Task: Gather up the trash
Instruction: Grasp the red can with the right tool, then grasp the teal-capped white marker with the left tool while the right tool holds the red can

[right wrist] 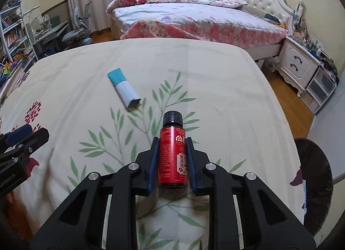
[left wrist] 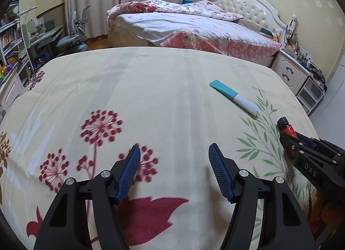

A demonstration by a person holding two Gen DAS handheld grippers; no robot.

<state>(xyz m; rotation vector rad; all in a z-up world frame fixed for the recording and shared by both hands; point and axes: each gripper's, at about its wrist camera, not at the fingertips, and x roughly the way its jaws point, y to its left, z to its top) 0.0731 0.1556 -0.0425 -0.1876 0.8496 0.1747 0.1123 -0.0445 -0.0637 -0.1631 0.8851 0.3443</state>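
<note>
Right tongs (right wrist: 172, 159): pinching a small red bottle (right wrist: 171, 159) with a black cap, blue pads pressed against both of its sides.
Left tongs (left wrist: 174, 170): spread apart with nothing between them, hanging over the red flower print.
Box (right wrist: 124, 88): teal and white, lying flat on the cloth beyond the bottle, apart from both tongs.
Counter (left wrist: 151, 81): covered by a cream cloth printed with flowers and green leaves.
Background: a bed (left wrist: 194, 27) with floral bedding stands beyond the counter.

"DAS" on right gripper (left wrist: 286, 133) (white letters).
</note>
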